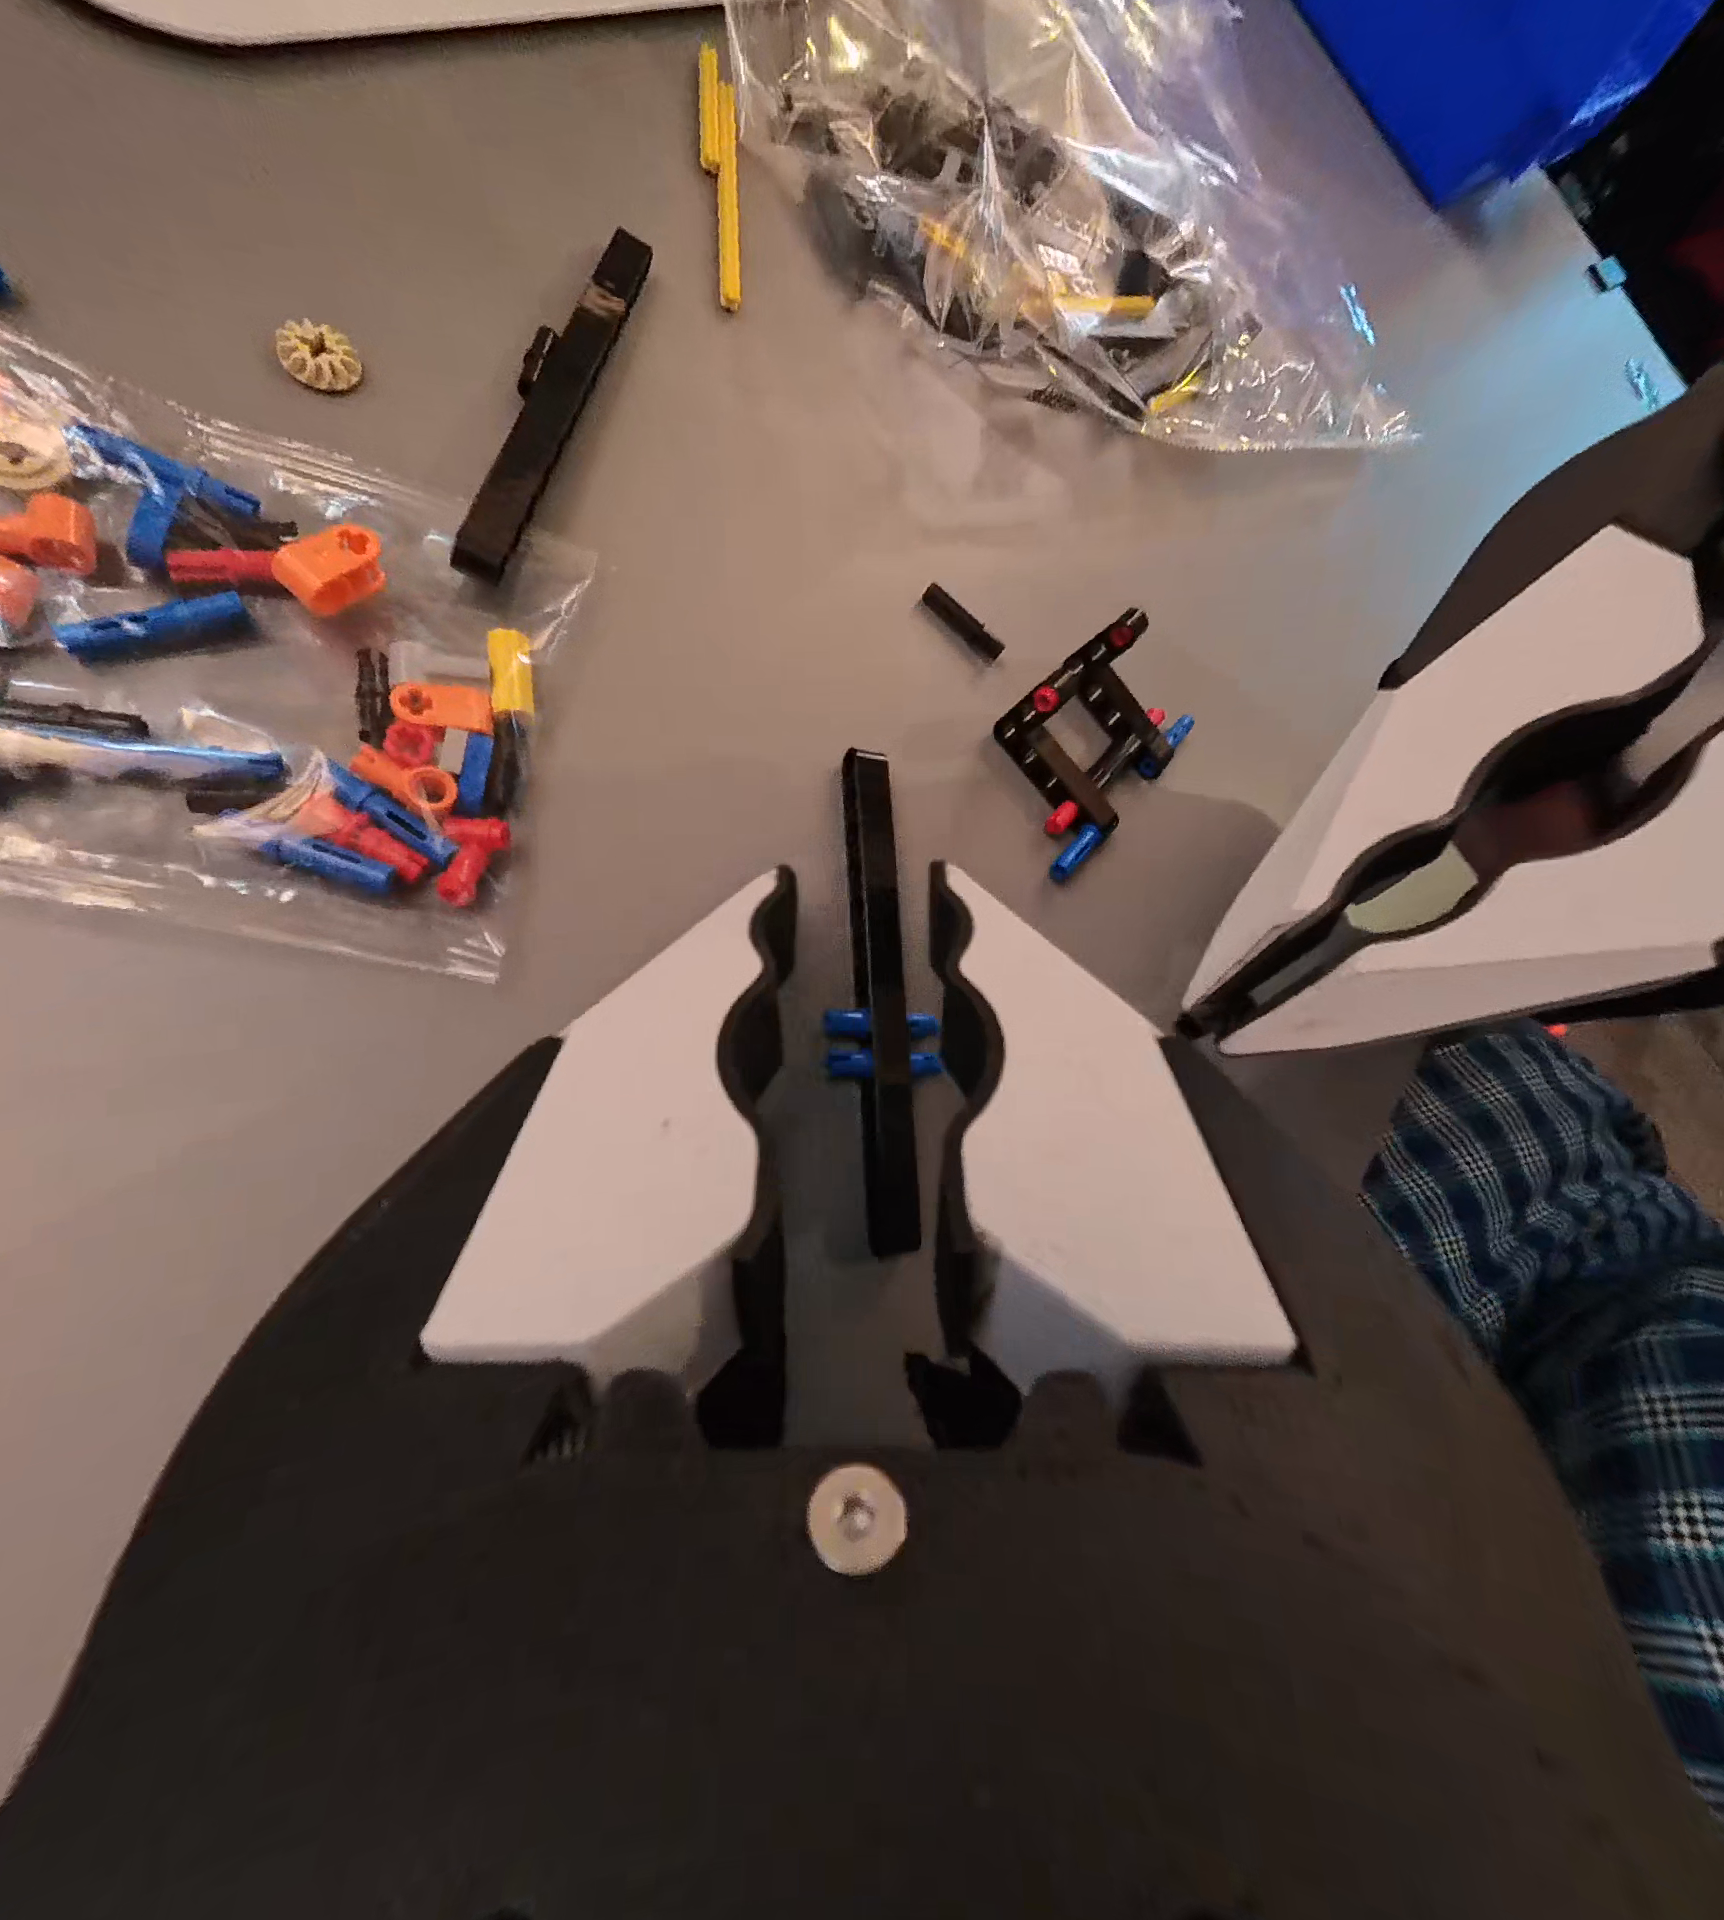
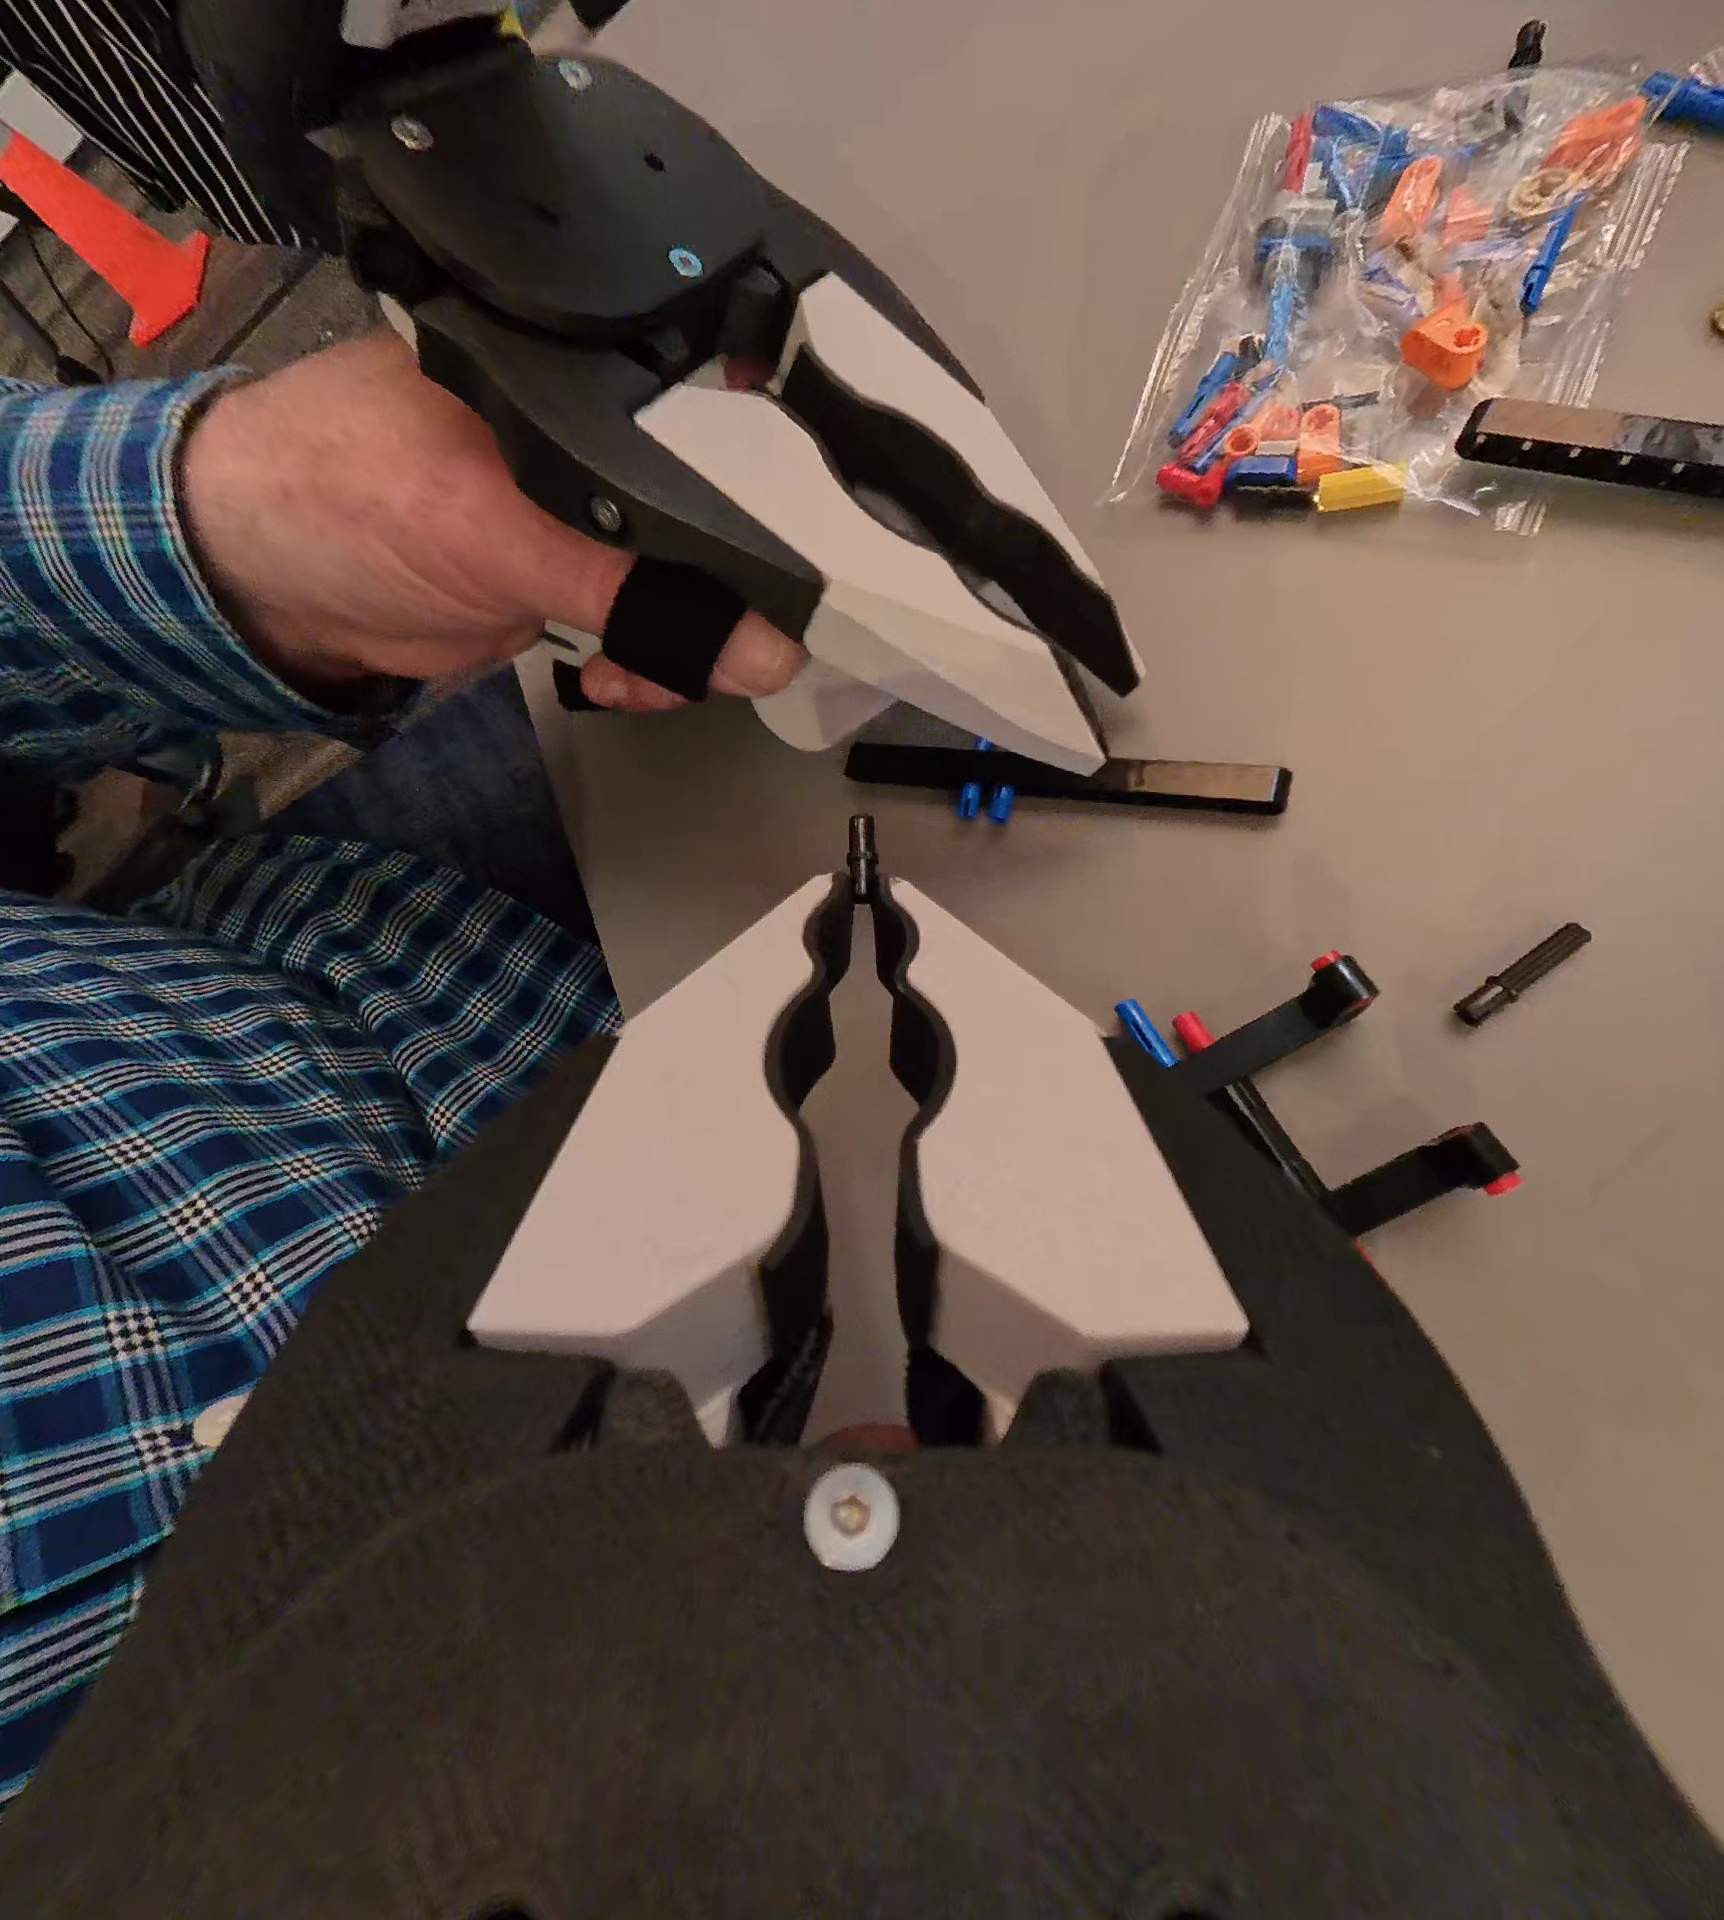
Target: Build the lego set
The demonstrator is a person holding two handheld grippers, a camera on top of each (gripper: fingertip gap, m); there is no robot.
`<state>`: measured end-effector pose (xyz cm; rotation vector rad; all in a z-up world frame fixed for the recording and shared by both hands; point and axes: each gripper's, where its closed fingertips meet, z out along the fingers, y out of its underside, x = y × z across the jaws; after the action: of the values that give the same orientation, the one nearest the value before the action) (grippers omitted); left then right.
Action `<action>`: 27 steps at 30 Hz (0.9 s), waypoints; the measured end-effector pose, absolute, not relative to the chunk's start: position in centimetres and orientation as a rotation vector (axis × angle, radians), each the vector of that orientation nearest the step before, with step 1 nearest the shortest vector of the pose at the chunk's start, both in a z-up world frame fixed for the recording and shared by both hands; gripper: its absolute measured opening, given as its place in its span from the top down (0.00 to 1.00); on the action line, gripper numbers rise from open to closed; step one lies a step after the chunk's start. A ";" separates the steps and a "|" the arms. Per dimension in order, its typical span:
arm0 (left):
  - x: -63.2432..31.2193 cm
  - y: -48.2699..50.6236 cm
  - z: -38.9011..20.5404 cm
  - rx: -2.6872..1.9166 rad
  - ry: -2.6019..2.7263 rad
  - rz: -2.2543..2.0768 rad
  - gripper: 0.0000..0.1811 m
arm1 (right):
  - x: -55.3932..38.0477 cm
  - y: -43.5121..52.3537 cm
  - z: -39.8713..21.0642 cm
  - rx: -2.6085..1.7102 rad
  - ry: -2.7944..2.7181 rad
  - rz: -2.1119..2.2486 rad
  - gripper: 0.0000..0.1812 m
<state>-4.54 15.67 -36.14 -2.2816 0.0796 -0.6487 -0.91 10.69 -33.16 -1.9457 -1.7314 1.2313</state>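
- Left wrist view: the left gripper (image 1: pixel 863 883) hangs over a black beam (image 1: pixel 879 997) lying flat on the grey table (image 1: pixel 214 1143), jaws wide apart on either side of it and gripping nothing, probably lined up to steady it.
- 2 blue pins (image 1: pixel 879 1042) cross the beam midway, stubs out both sides.
- Right wrist view: the right gripper (image 2: pixel 863 883) has its tips pinched onto a small black pin (image 2: pixel 860 847), ridged end forward, aimed towards the beam, likely for a hole in it.
- A square black frame (image 1: pixel 1092 727) with red and blue pins sits nearby, beside a loose black axle (image 1: pixel 962 621).
- Crinkled clear bags (image 1: pixel 214 675) hold glossy orange, blue and red plastic parts; a toothed tan gear (image 1: pixel 320 356) lies apart.
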 end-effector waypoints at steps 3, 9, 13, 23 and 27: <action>-5.6 14.7 -35.3 -2.292 0.149 -0.563 0.83 | -0.7 10.8 -33.4 -1.943 -1.743 1.204 0.99; -5.8 9.7 -36.5 -2.457 0.402 -0.416 0.83 | -0.5 10.7 -34.4 -1.943 -1.795 1.154 0.99; -4.8 8.6 -37.0 -2.424 0.502 -0.428 0.82 | -0.9 10.0 -35.3 -1.933 -1.852 1.084 0.99; -1.8 8.6 -37.6 -2.344 0.607 -0.464 0.81 | -1.3 9.9 -37.5 -1.786 -2.041 0.732 0.99; -1.6 8.4 -37.5 -2.330 0.594 -0.501 0.79 | -1.1 10.6 -37.6 -1.591 -2.126 0.504 1.00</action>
<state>-1.64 8.40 -37.49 -2.3304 0.5944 -0.5007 -1.10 10.61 -37.63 -1.5906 -2.1262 0.5042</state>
